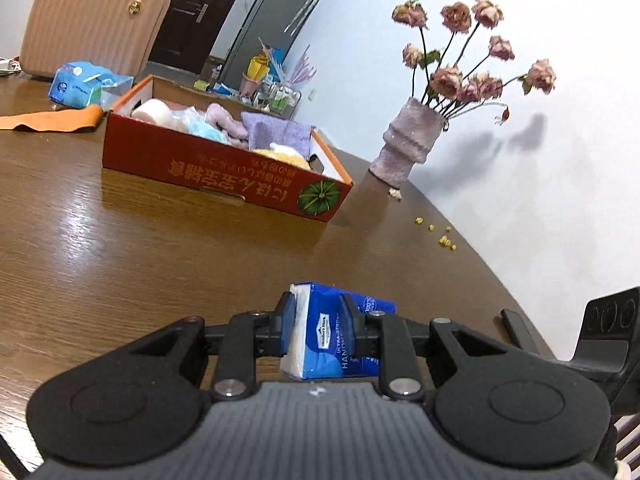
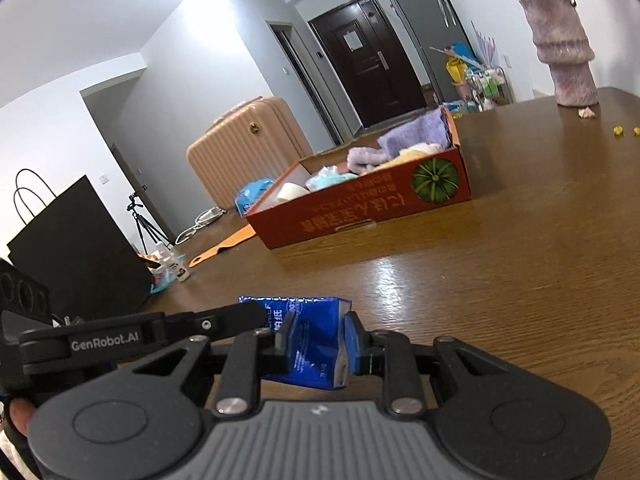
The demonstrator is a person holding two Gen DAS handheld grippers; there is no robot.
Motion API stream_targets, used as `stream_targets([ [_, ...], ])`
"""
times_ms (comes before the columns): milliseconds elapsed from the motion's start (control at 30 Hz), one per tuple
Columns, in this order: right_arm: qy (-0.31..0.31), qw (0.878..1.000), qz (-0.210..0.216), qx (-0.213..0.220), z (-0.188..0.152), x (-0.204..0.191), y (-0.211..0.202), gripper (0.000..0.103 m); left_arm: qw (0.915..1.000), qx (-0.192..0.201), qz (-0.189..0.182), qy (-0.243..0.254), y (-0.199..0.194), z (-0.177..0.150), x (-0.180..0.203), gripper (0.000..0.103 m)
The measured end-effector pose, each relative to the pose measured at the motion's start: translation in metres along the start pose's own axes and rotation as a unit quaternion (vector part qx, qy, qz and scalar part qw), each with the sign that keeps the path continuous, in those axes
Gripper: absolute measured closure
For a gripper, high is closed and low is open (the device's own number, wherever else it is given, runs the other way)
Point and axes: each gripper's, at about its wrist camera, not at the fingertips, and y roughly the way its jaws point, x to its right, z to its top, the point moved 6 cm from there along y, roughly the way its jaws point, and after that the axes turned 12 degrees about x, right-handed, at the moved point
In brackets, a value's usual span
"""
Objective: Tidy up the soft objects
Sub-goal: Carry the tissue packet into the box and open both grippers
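A blue tissue pack [image 1: 328, 336] is gripped by both grippers over the wooden table. My left gripper [image 1: 318, 320] is shut on one end, where white tissue shows. My right gripper [image 2: 318, 334] is shut on the same pack [image 2: 310, 344] from the other side. The left gripper's body shows at the left in the right wrist view [image 2: 120, 336]. A red cardboard box [image 1: 224, 176] stands farther back, holding a purple towel [image 1: 276, 132], a pink cloth [image 1: 226, 120], a light blue soft item [image 1: 204, 130], a yellow item [image 1: 286, 156] and a white roll [image 1: 154, 112]. The box also shows in the right wrist view [image 2: 360, 208].
A fuzzy vase [image 1: 408, 144] with dried roses stands at the table's far right, with yellow crumbs [image 1: 440, 236] near it. A blue-white tissue bag [image 1: 84, 84], an orange sheet [image 1: 52, 120] and a pink suitcase [image 1: 92, 20] sit beyond the box. A black paper bag [image 2: 80, 248] stands left of the table.
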Motion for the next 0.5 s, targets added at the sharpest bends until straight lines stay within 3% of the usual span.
stream_targets([
  [133,-0.015,1.000,-0.002,0.012,0.013,-0.009,0.004,0.081,0.9998,0.018,-0.008,0.002,0.002,0.018,-0.001,0.079],
  [267,-0.047,0.998,-0.007,0.039,0.051,-0.014,0.021,0.081,0.9986,0.044,-0.023,0.014,0.024,0.057,0.003,0.079],
  [333,-0.063,0.997,-0.007,0.052,0.074,-0.014,0.037,0.081,0.9977,0.057,-0.029,0.024,0.041,0.078,0.005,0.079],
  [500,-0.073,0.996,-0.014,0.048,0.125,-0.001,0.099,0.081,0.9981,0.055,-0.028,-0.004,0.100,0.125,-0.015,0.080],
])
